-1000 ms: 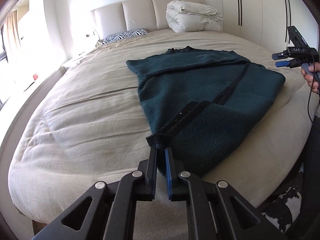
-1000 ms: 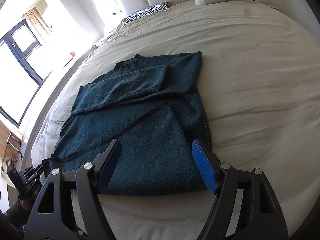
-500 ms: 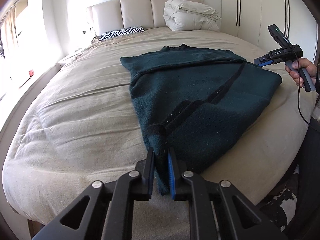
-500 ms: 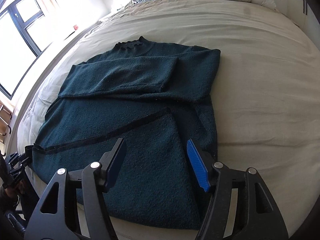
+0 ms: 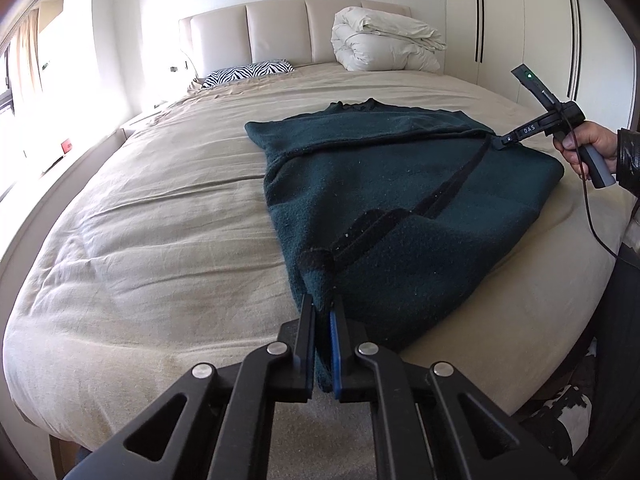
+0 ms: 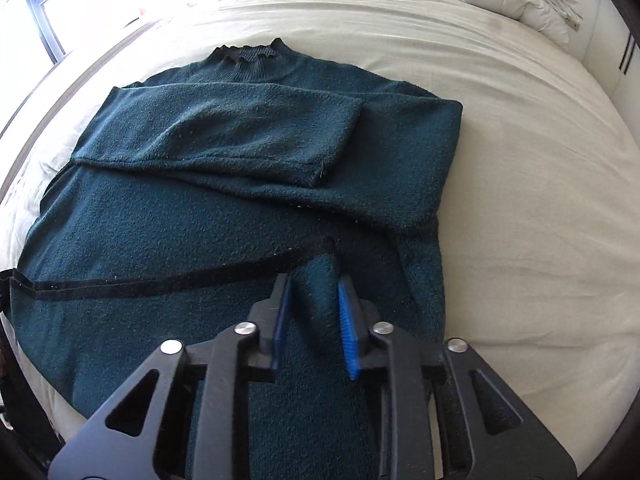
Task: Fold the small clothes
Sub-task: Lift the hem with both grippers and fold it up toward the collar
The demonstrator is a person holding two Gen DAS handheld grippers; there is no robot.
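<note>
With both corners of the sweater's (image 6: 192, 240) hem now pinched, left gripper (image 5: 323, 320) clamped at one end and right gripper (image 6: 314, 300) just closed on the other (a raised pleat), the next move, I judge, lifts the hem across the bed (image 5: 140, 216) toward the collar.

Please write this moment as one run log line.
left gripper: shut on sweater hem | right gripper: just closed on sweater fold | bed

The right gripper (image 6: 313, 292), which had hung open above the near edge of the dark green sweater (image 6: 224, 216), came down and forward onto the cloth and its jaws closed, pinching up a ridge of the knit just beside the black seam band (image 6: 168, 278).
</note>
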